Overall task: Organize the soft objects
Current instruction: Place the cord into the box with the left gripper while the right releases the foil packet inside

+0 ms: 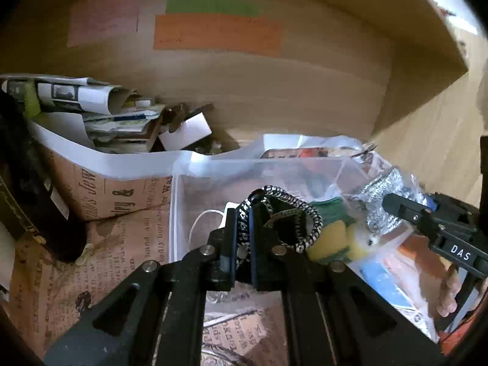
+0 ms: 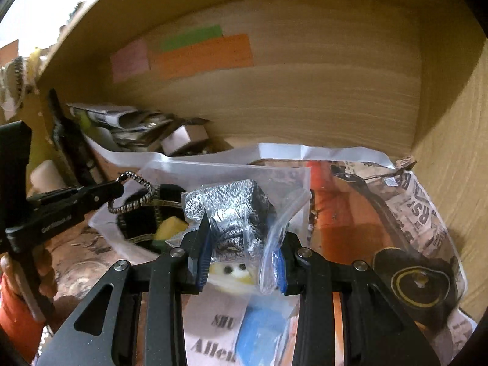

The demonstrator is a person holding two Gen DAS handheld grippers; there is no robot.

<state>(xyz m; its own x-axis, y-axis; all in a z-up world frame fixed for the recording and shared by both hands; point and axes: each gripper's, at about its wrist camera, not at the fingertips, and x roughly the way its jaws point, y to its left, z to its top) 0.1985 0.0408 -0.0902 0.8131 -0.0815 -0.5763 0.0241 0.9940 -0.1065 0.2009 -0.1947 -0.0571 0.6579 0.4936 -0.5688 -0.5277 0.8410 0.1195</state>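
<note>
My left gripper [image 1: 242, 238] is shut on a black-and-white braided cord [image 1: 292, 213], held over a clear plastic box [image 1: 183, 189]; the cord also shows in the right wrist view [image 2: 137, 183]. My right gripper [image 2: 241, 259] is closed on a clear plastic bag [image 2: 274, 213] holding a silver mesh item [image 2: 231, 210]. A yellow and green sponge [image 1: 332, 238] and a small yellow-white plush with black eyes [image 2: 231, 271] lie under the bag. The right gripper shows in the left wrist view [image 1: 427, 222], and the left gripper in the right wrist view [image 2: 116, 187].
All this sits inside a wooden shelf compartment with coloured sticky notes [image 1: 213, 30] on the back wall. A newspaper-print bag [image 1: 100, 189] stuffed with papers stands at the left. Another newspaper-print bag [image 2: 411, 213] fills the right side against the wooden side wall [image 2: 457, 152].
</note>
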